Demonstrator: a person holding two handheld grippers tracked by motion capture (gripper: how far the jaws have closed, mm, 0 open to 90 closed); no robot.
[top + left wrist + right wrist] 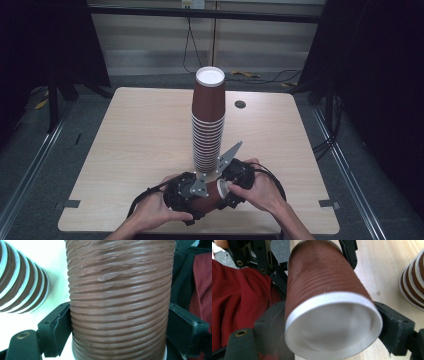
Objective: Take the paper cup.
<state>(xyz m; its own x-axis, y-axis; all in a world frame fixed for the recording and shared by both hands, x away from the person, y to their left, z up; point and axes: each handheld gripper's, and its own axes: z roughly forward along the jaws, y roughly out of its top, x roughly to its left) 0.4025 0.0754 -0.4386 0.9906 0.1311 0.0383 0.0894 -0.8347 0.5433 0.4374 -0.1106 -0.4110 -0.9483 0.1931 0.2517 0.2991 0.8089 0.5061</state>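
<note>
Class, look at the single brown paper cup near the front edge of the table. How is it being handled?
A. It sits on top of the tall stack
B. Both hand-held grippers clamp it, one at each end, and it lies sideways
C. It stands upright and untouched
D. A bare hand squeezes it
B: the cup lies sideways between the left hand-held gripper and the right hand-held gripper, whose jaws press its sides, in front of the stack of cups.

Ribbed brown cup [120,300], white rim

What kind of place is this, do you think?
Probably a lab recording station: a bare wooden table between dark curtains, cables along the back wall, and a stack of brown paper cups as props.
</note>
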